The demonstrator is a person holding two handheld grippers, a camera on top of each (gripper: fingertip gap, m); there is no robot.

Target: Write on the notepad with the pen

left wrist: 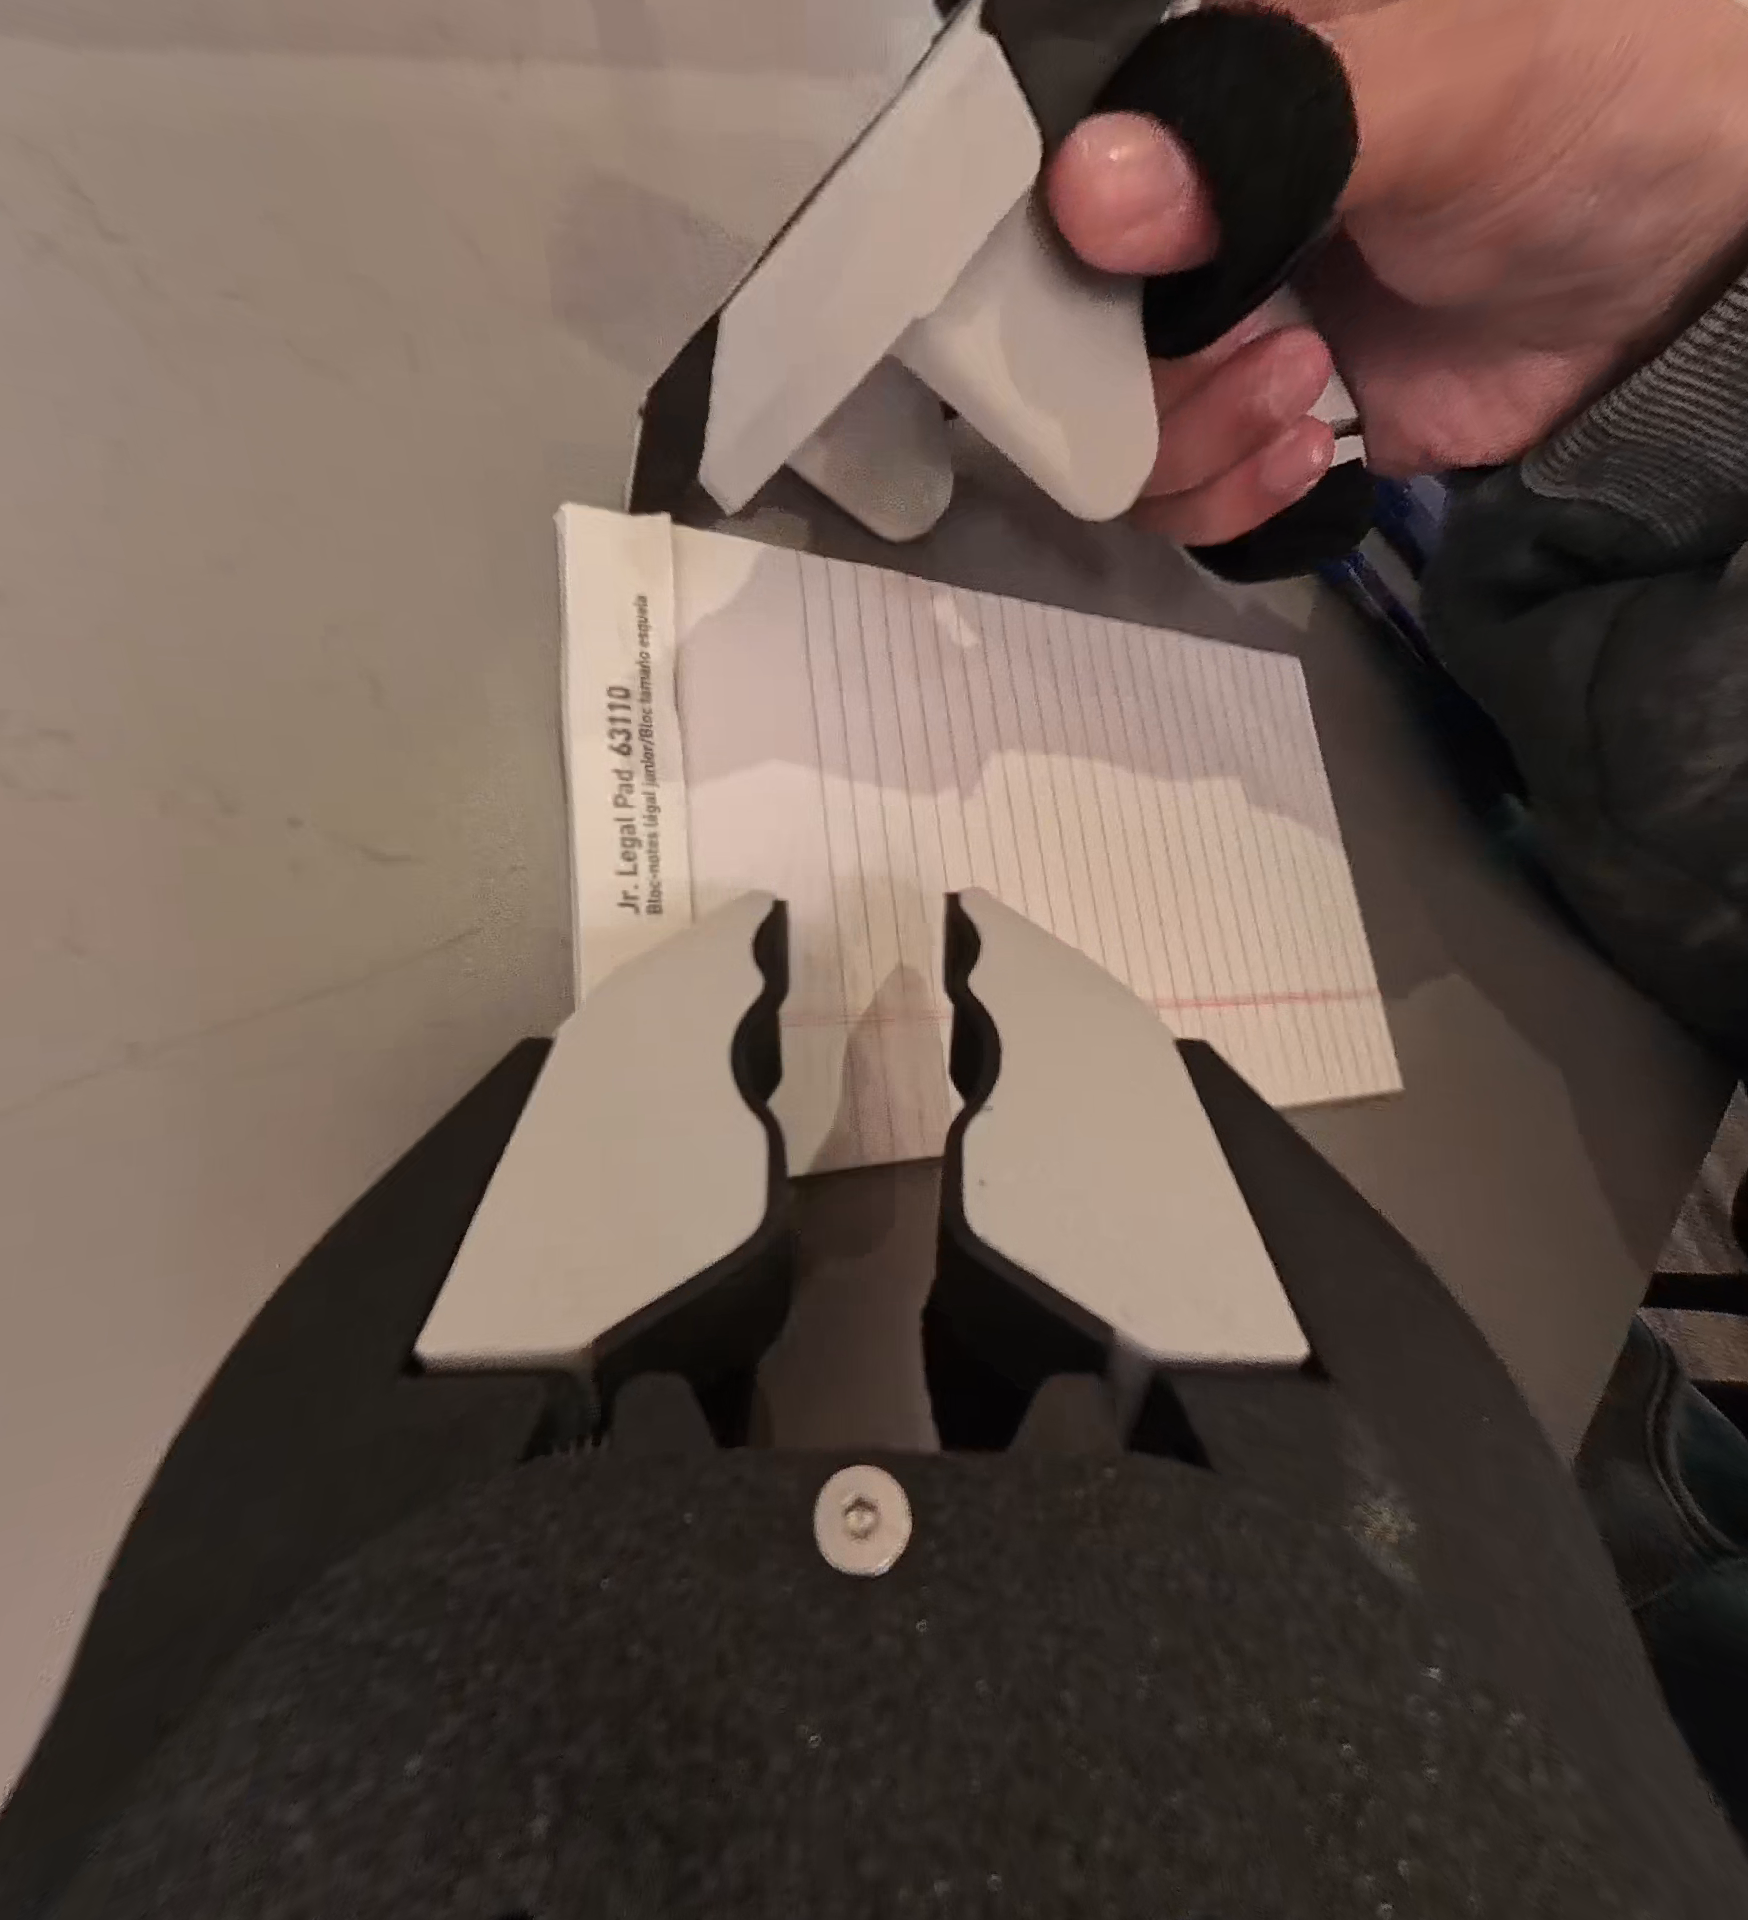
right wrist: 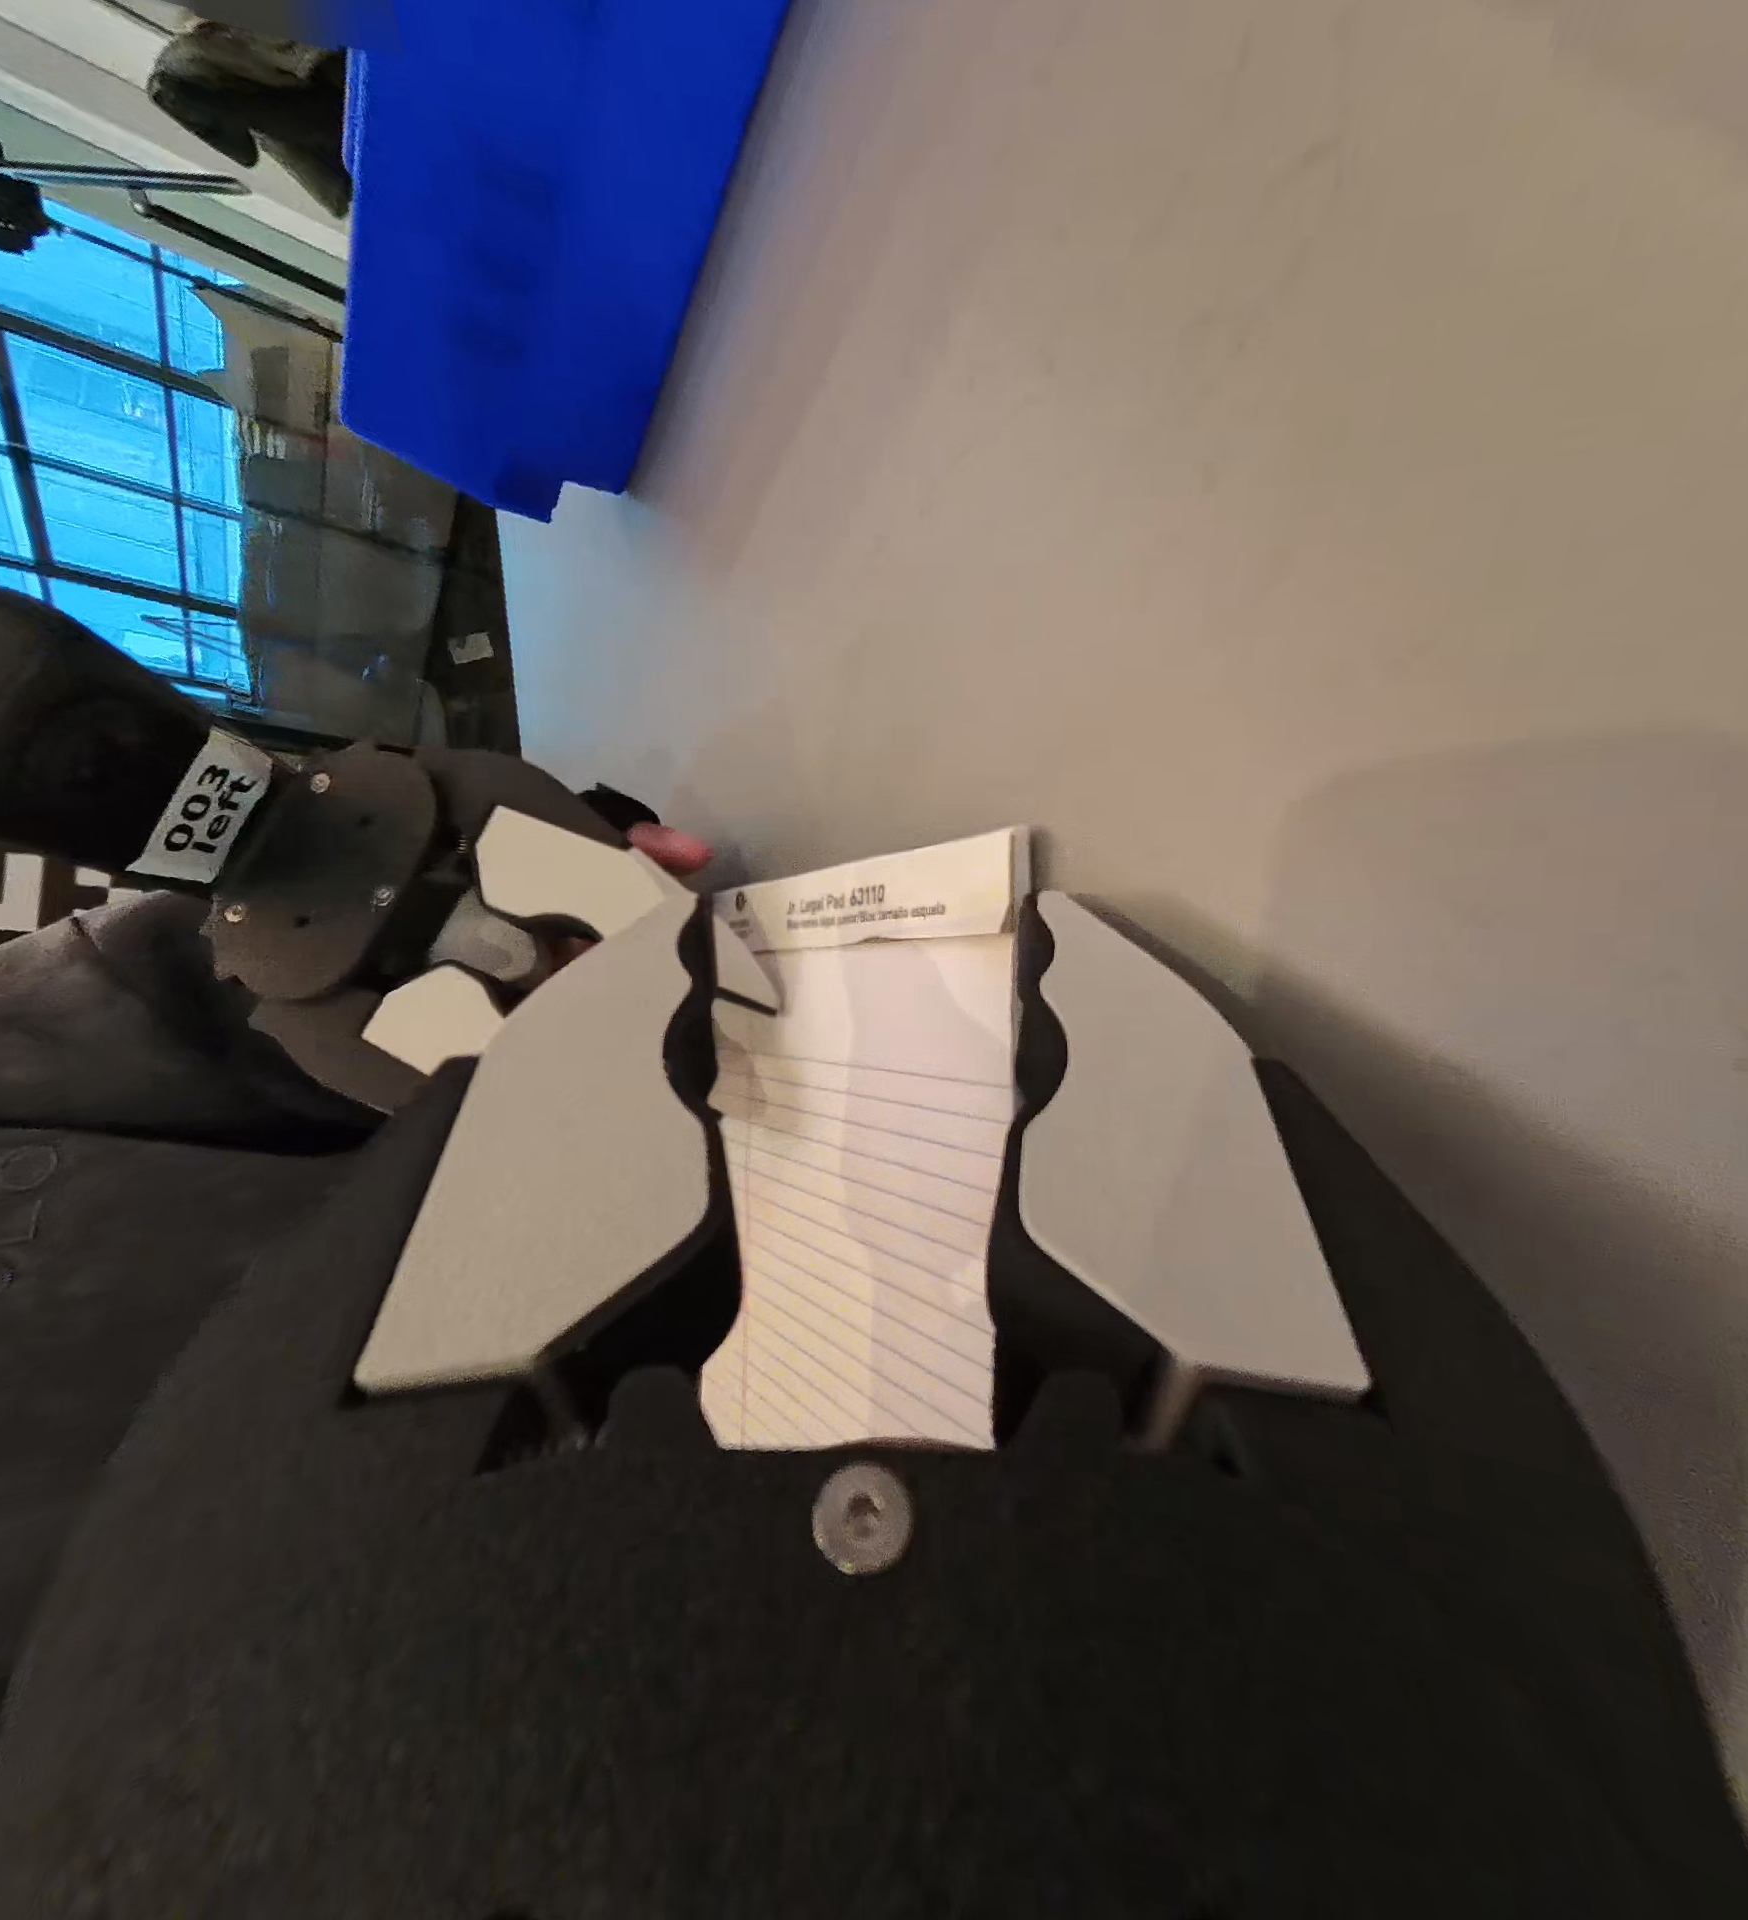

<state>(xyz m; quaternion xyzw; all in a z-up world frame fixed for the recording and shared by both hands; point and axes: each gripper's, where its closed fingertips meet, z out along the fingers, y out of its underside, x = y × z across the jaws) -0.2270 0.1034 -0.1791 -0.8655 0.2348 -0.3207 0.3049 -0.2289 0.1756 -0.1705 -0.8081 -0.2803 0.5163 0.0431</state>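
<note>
My pad [left wrist: 1005, 790] lies flat on the grey desk [left wrist: 226, 520], lined sheet up and its white header strip (printed, which I leave unread) at the far end from my right tool [right wrist: 865, 935], whose fingers stand wide apart over the page with nothing between them. My left tool [left wrist: 865, 914] hangs over a corner of the pad, fingers a little apart and empty. A blue bin [right wrist: 537, 239] sits well off on the desk, and I see no pen.
</note>
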